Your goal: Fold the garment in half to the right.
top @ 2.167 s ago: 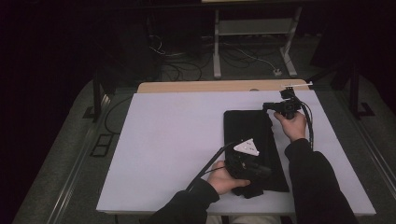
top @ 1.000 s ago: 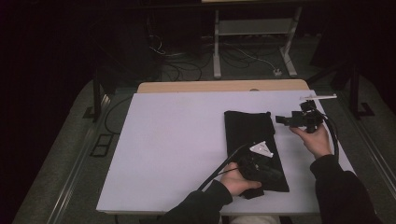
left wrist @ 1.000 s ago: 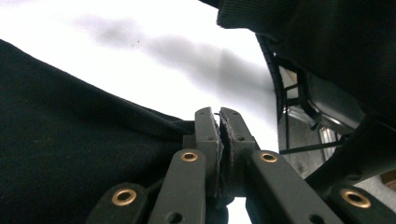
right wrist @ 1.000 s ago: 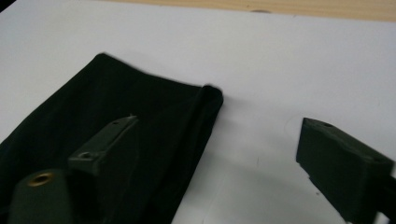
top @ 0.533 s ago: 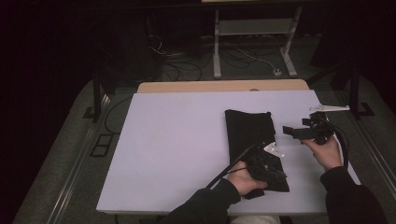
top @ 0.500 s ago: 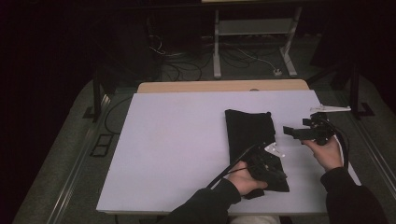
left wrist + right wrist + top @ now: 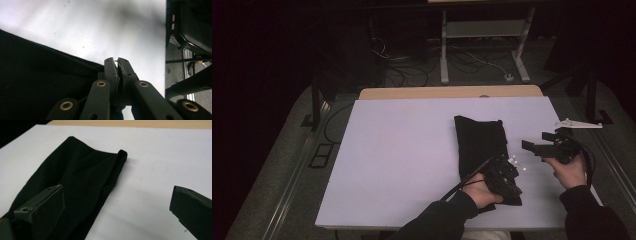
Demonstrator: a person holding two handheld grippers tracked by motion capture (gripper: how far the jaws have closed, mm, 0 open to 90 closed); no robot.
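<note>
Pinching the near edge of the folded black cloth (image 7: 482,150), my left gripper (image 7: 507,176) had its jaws pressed together; in the left gripper view the two black tips met at the cloth's (image 7: 37,85) border, though I could not tell for certain how much fabric sat between the pads. The cloth lay on the white table (image 7: 402,155), right of its middle, as a long narrow strip running away from me, its far end near the middle of the table and its near end under my left hand (image 7: 479,192).

My right gripper (image 7: 542,148) hung just beside the cloth's right edge, over bare tabletop and apart from the fabric. Its jaws had just been opening and stood wide with nothing between them. In the right gripper view the left jaw hovered in front of the cloth (image 7: 75,185) and the right jaw in front of the white surface (image 7: 155,170), and the cloth's far corner showed a small rolled fold. My right hand (image 7: 568,172) held that gripper roughly level, pointing towards the cloth.
</note>
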